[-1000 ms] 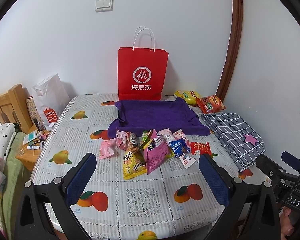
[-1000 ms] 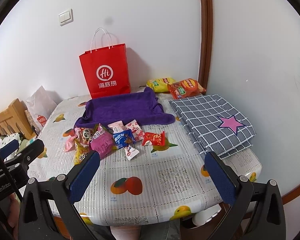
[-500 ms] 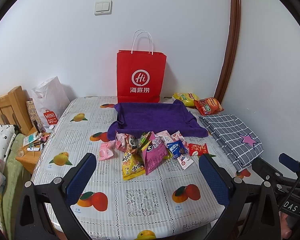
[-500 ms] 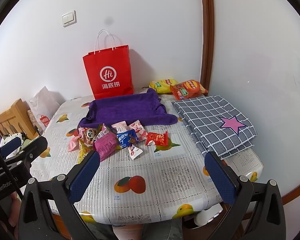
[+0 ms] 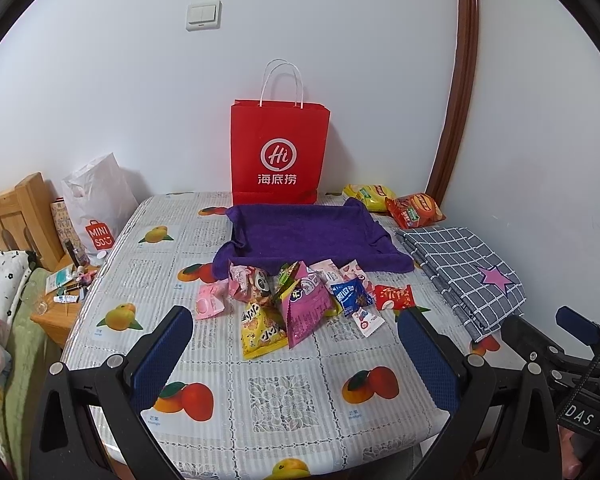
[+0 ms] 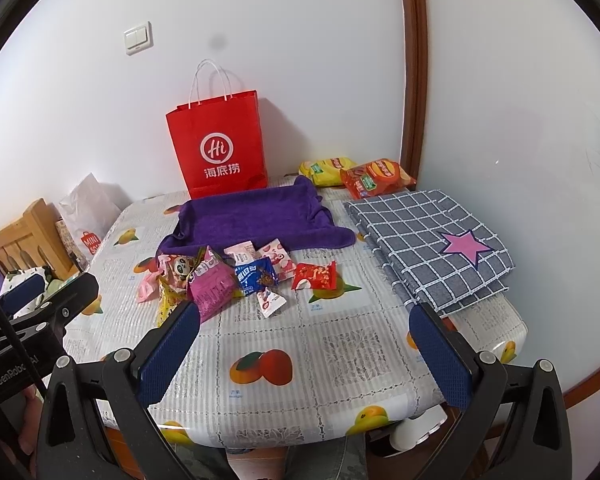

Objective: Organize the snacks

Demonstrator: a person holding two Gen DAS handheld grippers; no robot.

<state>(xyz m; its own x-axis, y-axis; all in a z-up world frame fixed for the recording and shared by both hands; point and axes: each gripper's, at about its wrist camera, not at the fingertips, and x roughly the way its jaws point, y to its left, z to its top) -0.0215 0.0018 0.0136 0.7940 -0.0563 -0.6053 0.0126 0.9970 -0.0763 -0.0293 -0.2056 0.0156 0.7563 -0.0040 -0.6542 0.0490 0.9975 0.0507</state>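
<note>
Both my left gripper (image 5: 292,344) and right gripper (image 6: 304,334) hover spread wide and empty; the snack pile (image 5: 300,300) lies dead ahead of the left, just before the purple cloth tray (image 5: 304,232).

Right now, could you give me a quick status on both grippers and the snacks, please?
Left gripper open, empty, short of the pile. Right gripper open, empty. Snack packets loose on the table before the purple cloth. Nothing blocking.

The snack pile (image 5: 300,304) lies on the table (image 5: 284,396) before the towel (image 5: 308,236), with the paper bag (image 5: 278,152) behind it.
</note>
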